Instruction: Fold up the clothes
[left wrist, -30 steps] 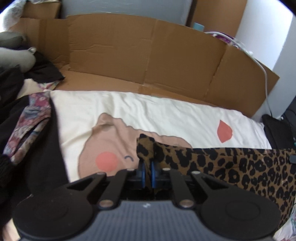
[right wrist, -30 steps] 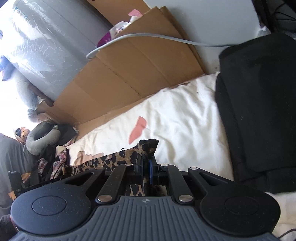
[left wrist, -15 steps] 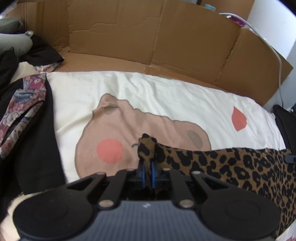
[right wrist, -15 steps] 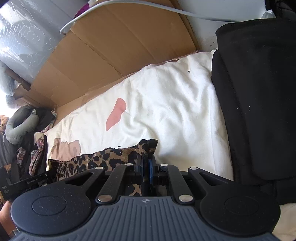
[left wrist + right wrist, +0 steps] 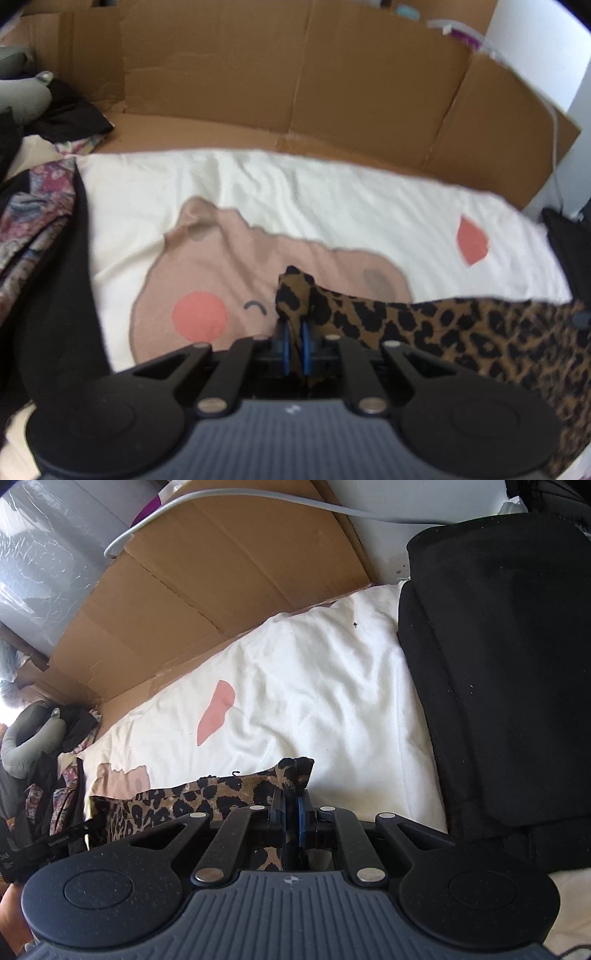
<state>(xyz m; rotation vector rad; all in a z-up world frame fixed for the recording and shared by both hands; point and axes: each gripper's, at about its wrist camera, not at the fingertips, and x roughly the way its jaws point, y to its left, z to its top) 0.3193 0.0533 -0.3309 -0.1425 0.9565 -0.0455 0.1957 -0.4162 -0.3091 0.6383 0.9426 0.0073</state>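
Two tools grip one leopard-print garment by neighbouring corners: the left tool is clenched on a bunched corner that pokes up between its blue pads, and the right tool is clamped the same way on the other corner. In the left wrist view the garment runs from the pads off toward 3 o'clock across a cream bedsheet with a pink cartoon face; in the right wrist view it trails away toward 9 o'clock, where the left tool's body shows at the picture's edge. The cloth between the corners looks fairly taut and sits low over the bed, so I judge the step in hand to be laying or folding this held edge down onto the sheet. To do it well, both corners should travel together at the same height, so the edge lands straight rather than skewed, and the pull between them should stay gentle enough to keep wrinkles out without dragging the fabric off its place. Let go only once the cloth rests flat. A black folded pile lies at 2 o'clock in the right view and dark and floral clothes at 9 o'clock in the left view; the garment should land clear of both. Cardboard walls the bed's far side.
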